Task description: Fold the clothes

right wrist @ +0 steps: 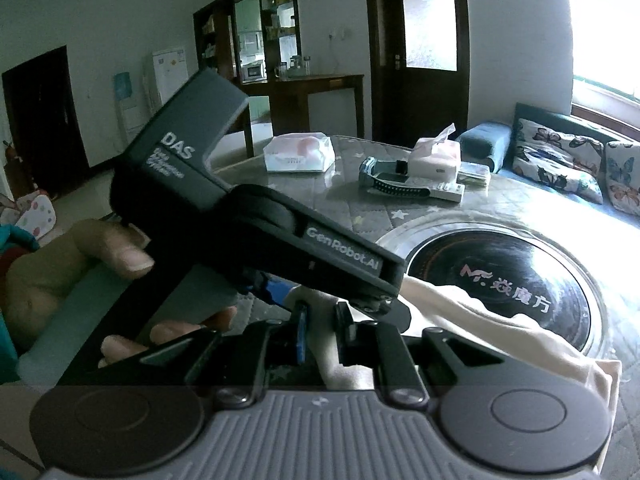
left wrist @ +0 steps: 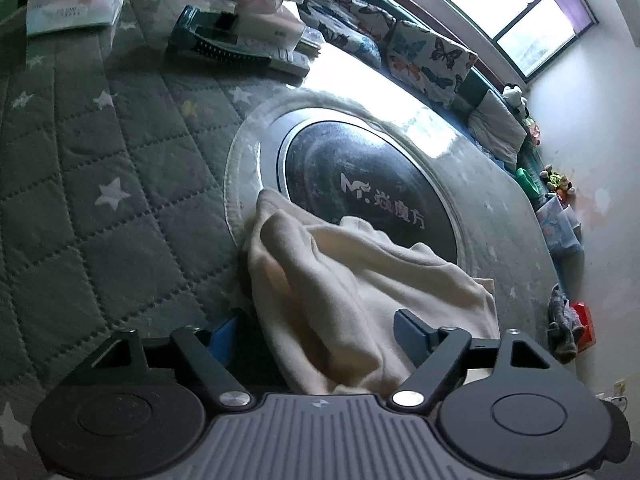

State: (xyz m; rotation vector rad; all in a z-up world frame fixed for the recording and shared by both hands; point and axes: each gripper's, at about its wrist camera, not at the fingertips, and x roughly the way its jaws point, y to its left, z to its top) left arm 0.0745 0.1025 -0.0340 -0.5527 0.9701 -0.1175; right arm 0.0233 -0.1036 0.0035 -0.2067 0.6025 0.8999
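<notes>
1. The right gripper (right wrist: pixel 320 330) is clamped on a fold of the cream garment (left wrist: pixel 360 296).
2. The left gripper (left wrist: pixel 316 330) stands apart, the garment lying loose between its fingers (left wrist: pixel 412 326).
3. Beyond, the cloth drapes over the black round plate (left wrist: pixel 360 184) on the quilted table (left wrist: pixel 80 152).

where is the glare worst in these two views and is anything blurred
Left wrist view: window blown out, glare on the glass top. Right wrist view: window blown out at right, the other gripper and hand close and soft; both views bend at the edges.
</notes>
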